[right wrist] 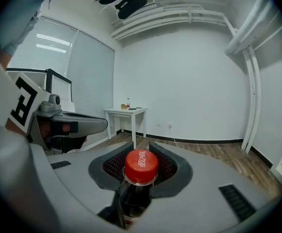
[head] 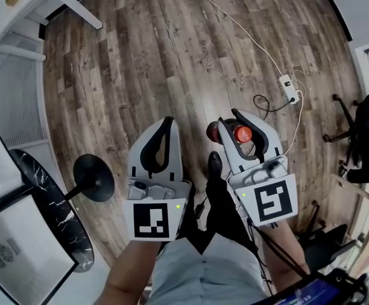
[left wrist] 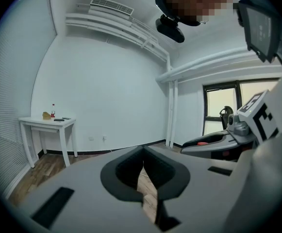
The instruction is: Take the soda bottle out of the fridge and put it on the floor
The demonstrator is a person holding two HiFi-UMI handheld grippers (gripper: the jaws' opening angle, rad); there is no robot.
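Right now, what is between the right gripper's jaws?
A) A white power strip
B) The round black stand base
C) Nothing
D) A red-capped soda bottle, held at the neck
D: in the right gripper view the red-capped soda bottle stands between the jaws of the right gripper, which are closed on its neck just below the cap.

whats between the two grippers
In the head view, the person's black shoe and dark trouser leg lie between the left gripper and the right gripper, over wood floor.
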